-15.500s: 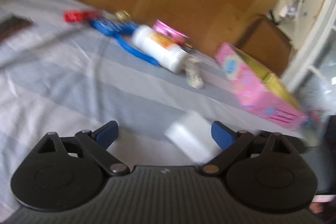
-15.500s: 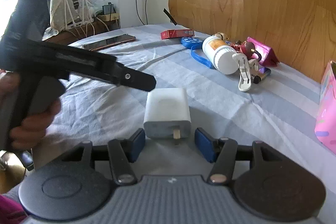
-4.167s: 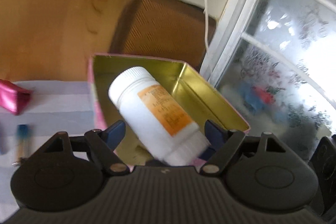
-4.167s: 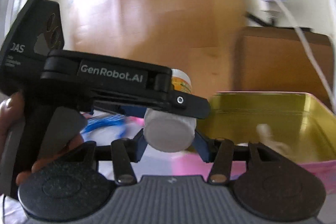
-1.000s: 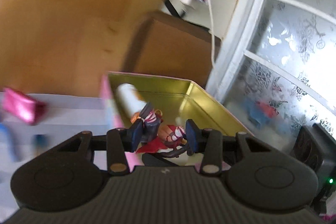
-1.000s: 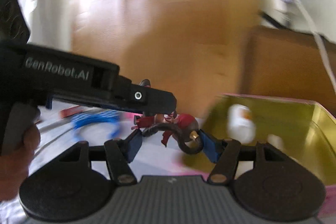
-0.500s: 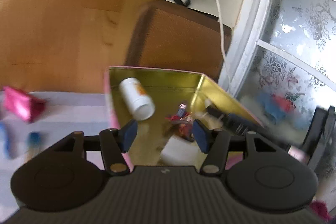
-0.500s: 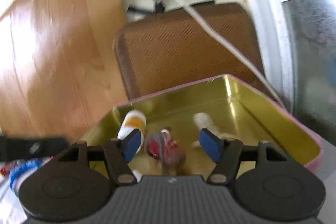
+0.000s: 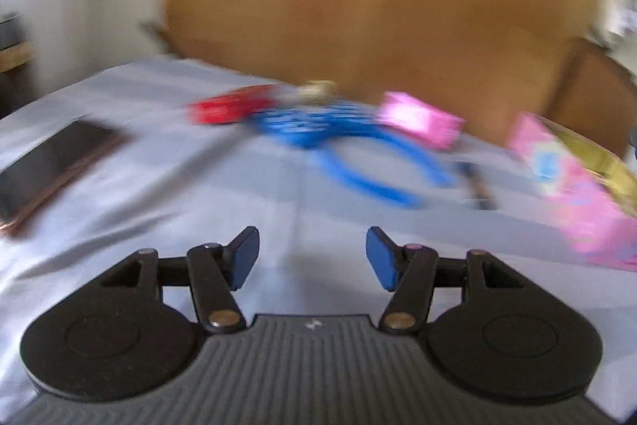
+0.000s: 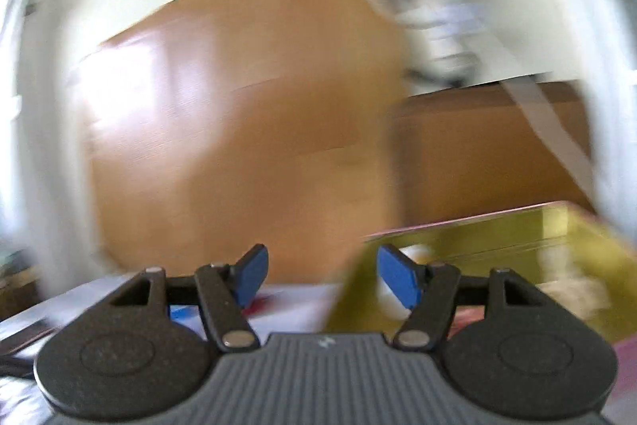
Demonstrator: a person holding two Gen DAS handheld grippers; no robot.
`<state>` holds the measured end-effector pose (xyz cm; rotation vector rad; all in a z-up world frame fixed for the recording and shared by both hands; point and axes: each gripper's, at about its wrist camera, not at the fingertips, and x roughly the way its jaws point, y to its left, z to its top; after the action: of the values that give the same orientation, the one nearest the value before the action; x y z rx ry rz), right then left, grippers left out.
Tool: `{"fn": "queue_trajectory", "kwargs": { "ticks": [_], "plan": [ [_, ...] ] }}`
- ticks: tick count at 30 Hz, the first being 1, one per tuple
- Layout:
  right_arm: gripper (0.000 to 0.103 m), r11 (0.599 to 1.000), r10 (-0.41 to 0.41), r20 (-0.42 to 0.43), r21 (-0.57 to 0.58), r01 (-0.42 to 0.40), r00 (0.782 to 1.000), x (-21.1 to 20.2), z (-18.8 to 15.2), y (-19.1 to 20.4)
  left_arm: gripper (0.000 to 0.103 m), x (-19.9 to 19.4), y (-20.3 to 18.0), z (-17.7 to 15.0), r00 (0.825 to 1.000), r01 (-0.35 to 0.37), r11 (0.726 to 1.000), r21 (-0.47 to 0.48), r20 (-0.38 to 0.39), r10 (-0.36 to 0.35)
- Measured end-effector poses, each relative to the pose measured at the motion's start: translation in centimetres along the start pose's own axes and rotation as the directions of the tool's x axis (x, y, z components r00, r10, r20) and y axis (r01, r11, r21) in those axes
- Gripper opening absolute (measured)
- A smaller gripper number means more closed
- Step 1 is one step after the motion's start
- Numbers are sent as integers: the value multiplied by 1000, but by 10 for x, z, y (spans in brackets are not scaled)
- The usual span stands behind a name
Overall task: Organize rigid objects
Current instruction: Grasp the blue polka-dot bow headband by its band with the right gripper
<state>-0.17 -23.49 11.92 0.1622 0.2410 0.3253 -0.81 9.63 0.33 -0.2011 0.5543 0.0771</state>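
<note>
Your left gripper point(image 9: 312, 255) stands about half open with nothing between its blue pads, above the pale striped bedsheet point(image 9: 199, 194); the blue plastic headband point(image 9: 342, 142) lies at twelve o'clock. The pink, gold-lined tin box point(image 9: 573, 194) sits at two o'clock. Your right gripper point(image 10: 320, 275) is likewise half open and empty, that box at its three o'clock.

Bare striped grey bedsheet point(image 9: 247, 186) ahead, dark flat phone point(image 9: 51, 166) far left, blurred red box point(image 9: 227, 108), blue plastic loop point(image 9: 358, 150) and pink pouch point(image 9: 418, 124) beyond, pink gold-lined tin point(image 9: 577, 194) blocking the right.
</note>
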Motion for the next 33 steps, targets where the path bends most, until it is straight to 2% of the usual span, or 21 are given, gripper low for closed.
{"fn": "queue_trajectory", "kwargs": {
  "ticks": [2, 4, 5, 9, 11, 12, 16, 18, 21, 24, 26, 28, 29, 32, 33],
  "plan": [
    [51, 993, 90, -115, -61, -98, 989, 34, -5, 39, 61, 3, 24, -7, 1000, -5, 998, -59, 6, 5],
    [37, 982, 109, -208, -126, -137, 972, 75, -13, 73, 61, -2, 32, -7, 998, 48, 993, -108, 53, -43],
    [31, 980, 103, -251, -140, -142, 962, 98, -15, 85, 61, -1, 31, -7, 998, 31, 994, -109, 56, -25],
    [25, 979, 3, -390, -186, -82, 921, 182, -27, 115, 61, 3, 27, -4, 998, 40, 996, -86, 56, -35],
    [9, 975, -57, -453, -215, -47, 890, 214, -37, 119, 61, 1, 29, -8, 998, 52, 994, -100, 51, -48],
    [9, 977, -77, -454, -213, -24, 888, 214, -43, 117, 61, 1, 30, -8, 997, 56, 992, -110, 52, -51],
    [9, 990, -45, -464, -139, -22, 885, 175, -46, 115, 61, -4, 30, -13, 996, 68, 991, -116, 63, -61],
    [8, 990, -33, -460, -137, -34, 887, 135, -52, 114, 61, -4, 26, -12, 996, 71, 993, -96, 64, -65],
    [8, 991, -5, -478, -117, -58, 879, 80, -68, 109, 61, -10, 13, -15, 995, 81, 996, -45, 62, -78],
    [12, 987, 38, -455, -124, -106, 889, 23, -80, 109, 61, -29, -3, -24, 987, 150, 988, -23, 60, -148],
    [14, 984, 81, -444, -105, -141, 892, -6, -83, 107, 61, -42, -13, -32, 986, 161, 987, -8, 33, -160],
    [15, 983, 119, -433, -73, -167, 893, -17, -81, 106, 61, -53, -22, -38, 989, 146, 989, 14, -5, -146],
    [19, 982, 138, -422, -60, -180, 896, -23, -78, 104, 61, -57, -28, -40, 991, 132, 991, 25, -23, -132],
    [22, 983, 113, -389, -91, -160, 914, -13, -69, 103, 60, -56, -46, -41, 996, 63, 995, 79, -74, -57],
    [23, 985, 111, -390, -79, -153, 914, -7, -66, 100, 57, -53, -52, -41, 995, 40, 994, 99, -90, -31]
  ]
}}
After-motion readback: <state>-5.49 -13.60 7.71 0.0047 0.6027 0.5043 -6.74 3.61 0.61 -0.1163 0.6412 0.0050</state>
